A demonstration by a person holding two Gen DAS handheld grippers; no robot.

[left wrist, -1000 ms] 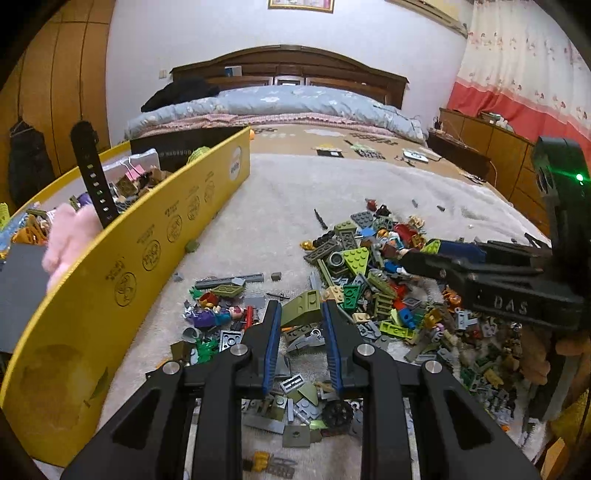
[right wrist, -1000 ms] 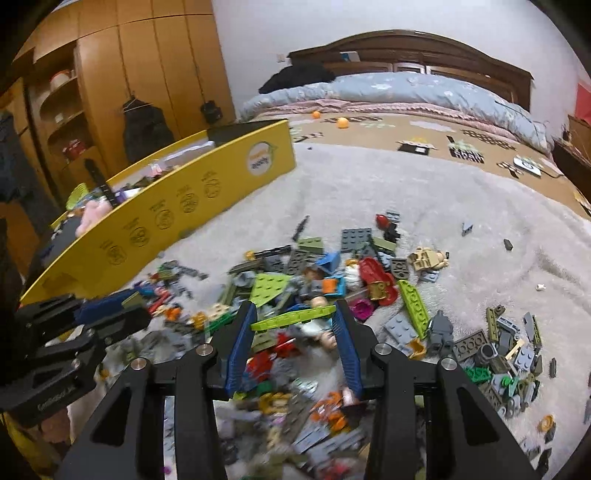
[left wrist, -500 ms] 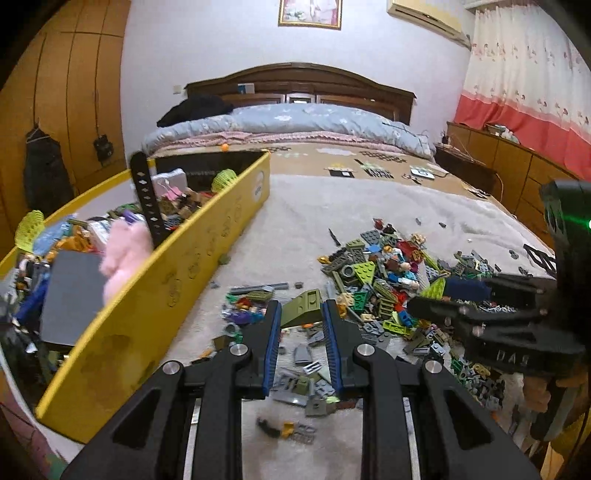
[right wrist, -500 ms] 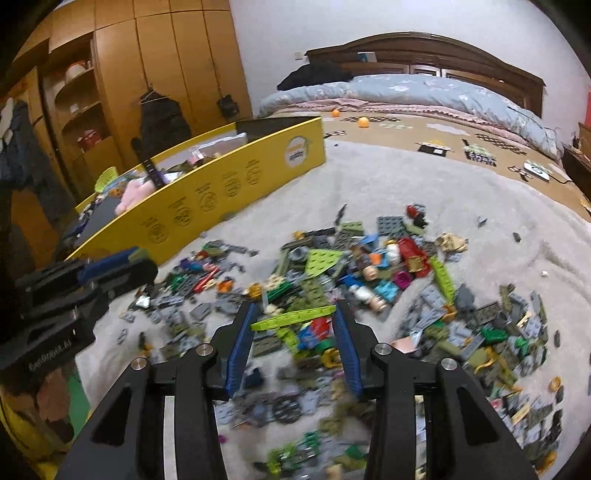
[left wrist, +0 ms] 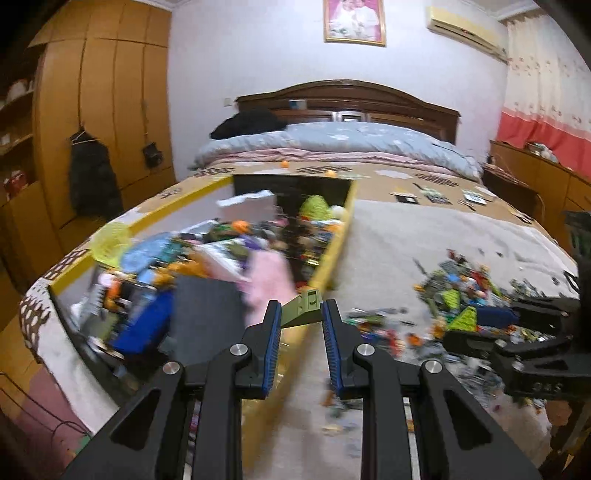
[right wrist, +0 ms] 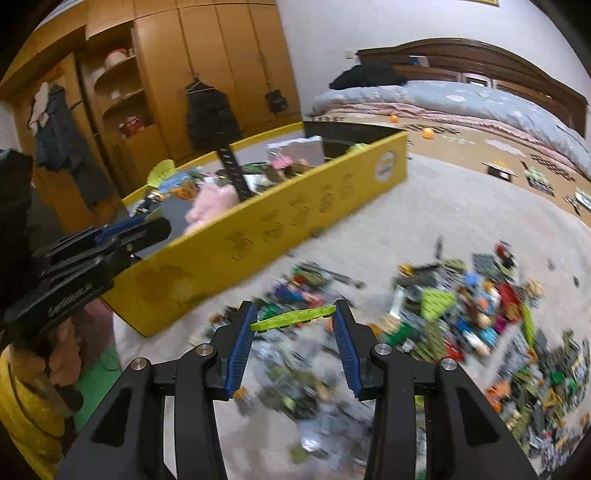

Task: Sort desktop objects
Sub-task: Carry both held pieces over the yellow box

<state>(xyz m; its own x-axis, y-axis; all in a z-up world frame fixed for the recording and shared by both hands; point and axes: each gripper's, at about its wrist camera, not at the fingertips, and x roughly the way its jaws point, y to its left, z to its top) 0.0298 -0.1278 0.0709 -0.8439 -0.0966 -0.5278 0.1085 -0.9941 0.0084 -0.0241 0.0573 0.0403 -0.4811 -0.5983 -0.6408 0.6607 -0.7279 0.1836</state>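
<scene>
left jaws (left wrist: 300,314) clamp olive brick (left wrist: 304,309) | right jaws (right wrist: 294,319) clamp lime plate (right wrist: 291,317) | yellow box (right wrist: 280,229) far left | brick pile (right wrist: 480,332) on bed, right

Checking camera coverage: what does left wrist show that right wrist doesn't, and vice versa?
Left wrist only: the olive brick clamped in the left gripper, the framed picture and the air conditioner.
Right wrist only: the lime plate spanning the right gripper, and the wardrobe's open shelves.
Both: the yellow box, the brick pile, the bed.
</scene>
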